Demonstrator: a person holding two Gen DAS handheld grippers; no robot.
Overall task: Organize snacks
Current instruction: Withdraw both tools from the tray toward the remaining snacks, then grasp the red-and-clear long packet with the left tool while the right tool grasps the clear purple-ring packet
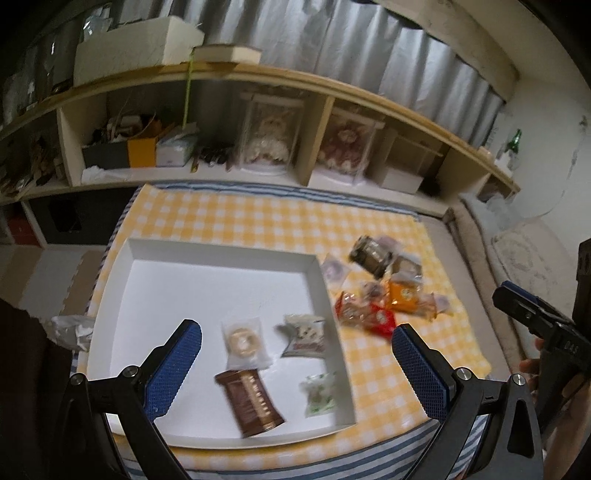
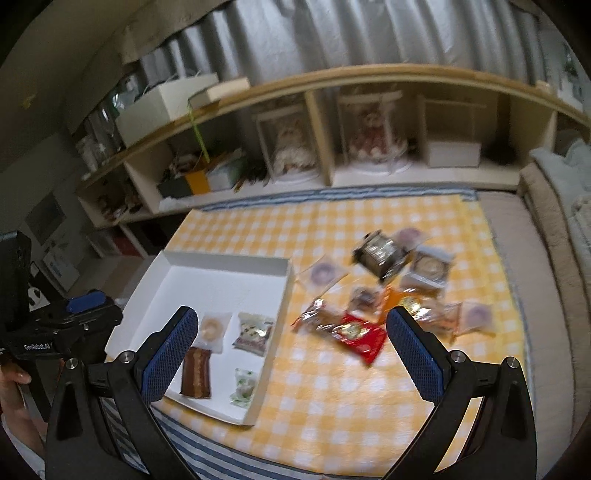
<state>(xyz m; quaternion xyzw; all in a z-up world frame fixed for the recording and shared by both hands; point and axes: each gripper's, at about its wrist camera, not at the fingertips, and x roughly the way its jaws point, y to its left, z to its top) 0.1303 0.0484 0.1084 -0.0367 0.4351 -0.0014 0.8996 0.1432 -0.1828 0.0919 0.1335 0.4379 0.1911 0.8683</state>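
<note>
Both the left gripper point(image 1: 297, 334) and right gripper point(image 2: 291, 325) hover with fingers spread wide, holding nothing. Four snacks lie in the white box point(image 1: 221, 254) on the checked cloth point(image 2: 369, 387); a loose snack pile point(image 2: 380, 295) lies beside it.

A yellow checked cloth point(image 2: 332, 387) covers the bed. Beyond it runs a long wooden shelf point(image 2: 332, 79) holding two dolls in clear cases point(image 2: 291, 144), white boxes point(image 2: 452, 153) and clutter at the far left. Grey curtains point(image 2: 369, 33) hang behind.
</note>
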